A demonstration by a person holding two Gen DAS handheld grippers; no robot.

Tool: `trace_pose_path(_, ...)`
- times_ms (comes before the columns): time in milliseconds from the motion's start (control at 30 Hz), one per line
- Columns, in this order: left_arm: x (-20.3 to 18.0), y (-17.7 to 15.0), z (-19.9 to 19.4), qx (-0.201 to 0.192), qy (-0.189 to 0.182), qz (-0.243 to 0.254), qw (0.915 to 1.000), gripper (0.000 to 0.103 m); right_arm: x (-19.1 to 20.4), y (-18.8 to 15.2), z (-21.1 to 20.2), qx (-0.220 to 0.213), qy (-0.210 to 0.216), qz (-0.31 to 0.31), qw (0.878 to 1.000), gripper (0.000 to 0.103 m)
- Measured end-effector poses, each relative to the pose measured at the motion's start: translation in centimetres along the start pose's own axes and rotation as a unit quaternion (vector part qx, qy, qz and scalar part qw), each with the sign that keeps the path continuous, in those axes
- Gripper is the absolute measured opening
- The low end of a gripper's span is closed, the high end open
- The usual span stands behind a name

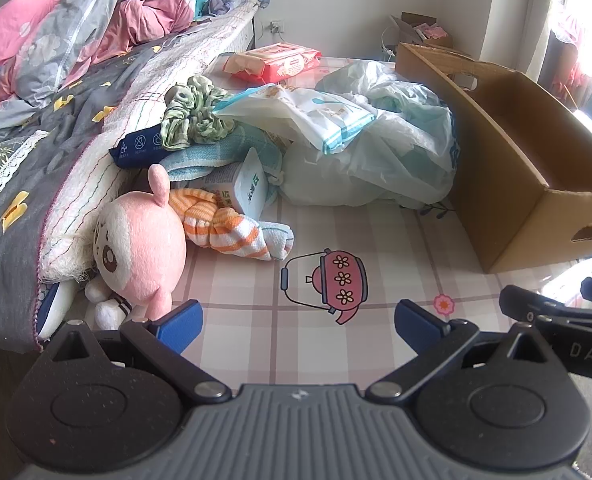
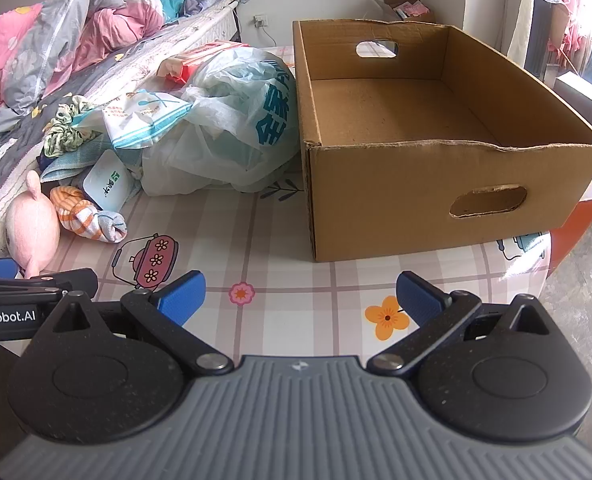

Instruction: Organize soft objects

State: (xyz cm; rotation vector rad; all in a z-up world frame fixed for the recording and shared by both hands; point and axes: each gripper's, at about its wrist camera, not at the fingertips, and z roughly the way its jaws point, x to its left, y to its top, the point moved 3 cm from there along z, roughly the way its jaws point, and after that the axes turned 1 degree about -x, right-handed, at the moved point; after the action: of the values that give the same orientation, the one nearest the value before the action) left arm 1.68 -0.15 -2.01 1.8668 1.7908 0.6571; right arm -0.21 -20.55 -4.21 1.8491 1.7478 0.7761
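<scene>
Soft objects lie heaped ahead-left of my left claw (image 1: 297, 320): pink plush (image 1: 144, 248), striped cloth (image 1: 224, 228), plastic bag (image 1: 375, 152). Both claws, right claw (image 2: 299, 296) included, hang released and empty. Cardboard box (image 2: 375, 184) sits ahead-right, empty. Risk: the tangled pile drags neighbours along, or the slick bag slips.

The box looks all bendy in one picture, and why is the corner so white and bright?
Left wrist view: the fisheye lens bows the cardboard box, and window glare whitens the top right corner. Right wrist view: the box is straighter near the middle; the same window washes out; sunlight shines on the tablecloth.
</scene>
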Motion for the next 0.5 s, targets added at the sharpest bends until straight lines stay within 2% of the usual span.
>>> trace_pose_path(500,0.16,0.15,-0.12,-0.002,0.000,0.000,1.0000,0.102,0.07,0.14,-0.04,-0.002,0.002,0.000,1.000,0.102)
